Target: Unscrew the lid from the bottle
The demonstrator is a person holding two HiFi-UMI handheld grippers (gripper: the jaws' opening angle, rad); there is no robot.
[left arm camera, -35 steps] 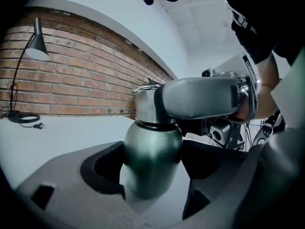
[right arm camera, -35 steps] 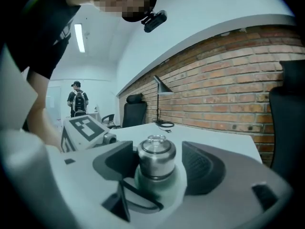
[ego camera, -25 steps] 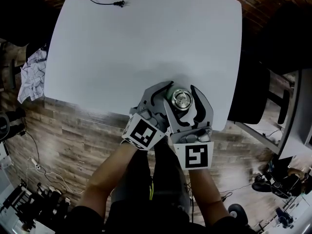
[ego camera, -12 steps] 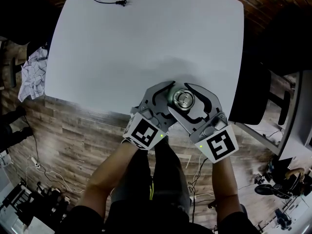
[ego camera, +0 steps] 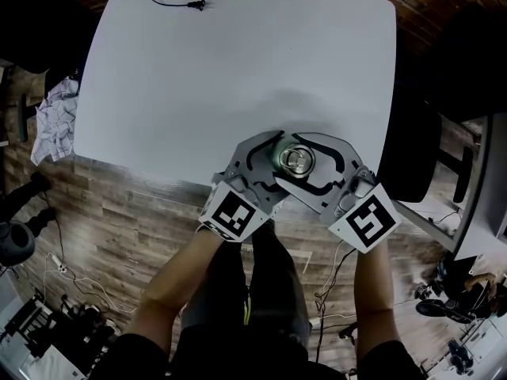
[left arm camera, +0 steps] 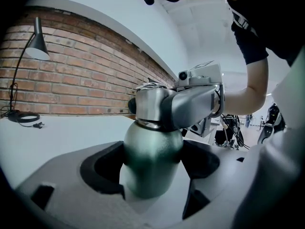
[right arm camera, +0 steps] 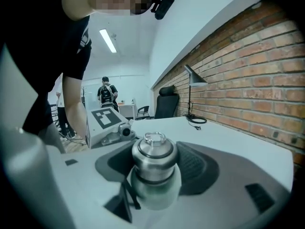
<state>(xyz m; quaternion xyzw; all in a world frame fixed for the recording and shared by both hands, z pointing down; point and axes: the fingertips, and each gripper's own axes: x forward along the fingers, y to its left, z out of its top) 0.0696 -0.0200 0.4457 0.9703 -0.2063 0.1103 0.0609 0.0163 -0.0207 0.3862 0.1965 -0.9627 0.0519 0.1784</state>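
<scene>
Left gripper view has the green-tinted metal bottle (left arm camera: 152, 151) upright in the lower middle of the frame. Its rounded body is pinched between the dark pads (left arm camera: 102, 168) of the left gripper (left arm camera: 153, 168). That clamp sits low on the body, and I take it as the anchor that keeps the bottle from spinning while the top is worked. The jaws hide the base, so I cannot tell whether it rests on the white table (ego camera: 238, 70).

At the centre of the same frame, the steel lid (left arm camera: 147, 104) is wrapped by a grey jaw of the right gripper (right arm camera: 155, 170), which reaches in from the right side of the picture.

Right gripper view shows that lid, with a small ring on its crown, mid-frame between ribbed pads. These jaws have just been closing and stand wide but seated on the lid.

Head view places the pair at the lower right of the table, close to its near edge. The grippers meet at an angle, so each takes its own level of the bottle.

The lid looks to be still on the neck, so the unscrewing is likely not finished.
</scene>
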